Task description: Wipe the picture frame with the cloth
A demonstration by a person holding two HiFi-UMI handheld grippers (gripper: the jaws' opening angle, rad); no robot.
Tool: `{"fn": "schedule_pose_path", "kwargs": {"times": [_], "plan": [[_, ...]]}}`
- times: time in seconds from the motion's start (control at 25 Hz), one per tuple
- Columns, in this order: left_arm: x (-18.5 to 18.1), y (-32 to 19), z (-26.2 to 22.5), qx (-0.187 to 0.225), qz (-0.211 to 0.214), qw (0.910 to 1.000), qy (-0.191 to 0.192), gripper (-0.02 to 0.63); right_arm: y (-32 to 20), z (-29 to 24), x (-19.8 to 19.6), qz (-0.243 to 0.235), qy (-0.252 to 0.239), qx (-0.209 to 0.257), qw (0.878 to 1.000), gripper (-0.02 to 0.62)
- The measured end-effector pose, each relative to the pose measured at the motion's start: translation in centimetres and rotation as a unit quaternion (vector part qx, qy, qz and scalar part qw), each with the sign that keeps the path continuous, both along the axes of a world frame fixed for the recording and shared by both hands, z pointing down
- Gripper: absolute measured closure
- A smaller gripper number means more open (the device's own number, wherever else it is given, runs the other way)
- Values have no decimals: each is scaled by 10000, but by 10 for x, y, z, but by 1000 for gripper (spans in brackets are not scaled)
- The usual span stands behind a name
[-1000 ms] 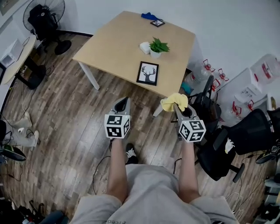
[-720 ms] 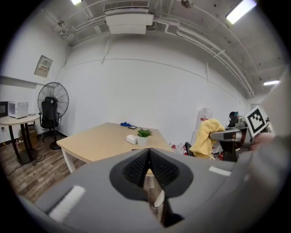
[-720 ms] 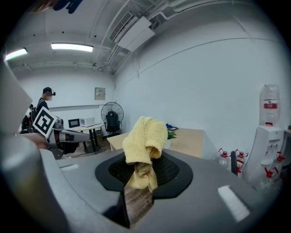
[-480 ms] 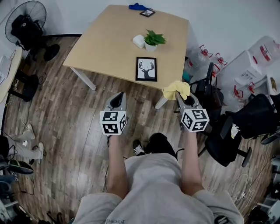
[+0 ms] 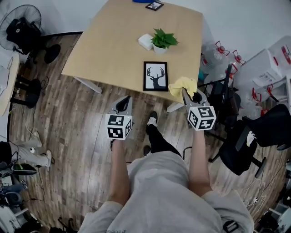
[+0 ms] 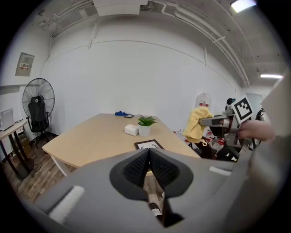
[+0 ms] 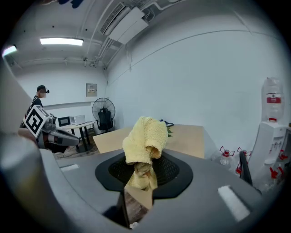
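Observation:
A black picture frame [image 5: 155, 76] with a deer print lies flat near the table's near edge; it also shows in the left gripper view [image 6: 148, 145]. My right gripper [image 5: 183, 92] is shut on a yellow cloth [image 5: 183, 86], which hangs over the table's near right corner, just right of the frame. The cloth [image 7: 144, 146] bunches up between the jaws in the right gripper view. My left gripper [image 5: 126, 98] is shut and empty, over the floor just short of the table edge.
The wooden table [image 5: 113, 45] also carries a potted plant [image 5: 163, 40], a white box [image 5: 146, 42], a small dark frame [image 5: 154, 6] and a blue thing at its far edge. Black office chairs [image 5: 254, 136] and water bottles [image 5: 227, 54] stand to the right. A fan [image 5: 22, 27] stands left.
I have stepped closer to the table. Both grippers now sit near its near edge, and the cloth has come up beside the deer frame.

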State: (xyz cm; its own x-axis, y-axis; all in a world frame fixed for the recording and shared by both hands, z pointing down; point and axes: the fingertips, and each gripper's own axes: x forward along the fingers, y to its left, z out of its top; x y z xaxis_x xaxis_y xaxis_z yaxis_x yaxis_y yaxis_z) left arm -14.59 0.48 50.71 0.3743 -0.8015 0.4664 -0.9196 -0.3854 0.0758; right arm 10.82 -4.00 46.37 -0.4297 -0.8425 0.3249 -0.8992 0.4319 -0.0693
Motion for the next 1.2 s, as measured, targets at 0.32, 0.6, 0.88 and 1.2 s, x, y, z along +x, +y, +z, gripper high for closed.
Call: {"fn": "schedule_pose_path", "kwargs": {"times": [0.32,0.6,0.88,1.2], "plan": [[14,-80,59,-898,801,9911,-565,554,-93,37,-35,-614,348,-295,9971,489],[46,-109,102,-1577,1703,9687,-877,554,-151,59,-69,-1476,896,-296,9845,491],[54,-130,145,-2070,2361,9399,-1342,554,-179,78,-103,-2206,1041,-339,9692,492],[63,-148,166,-2155,2802,9228,-1532,554,-199,104,-128,-2330,722,-824,9663,492]]}}
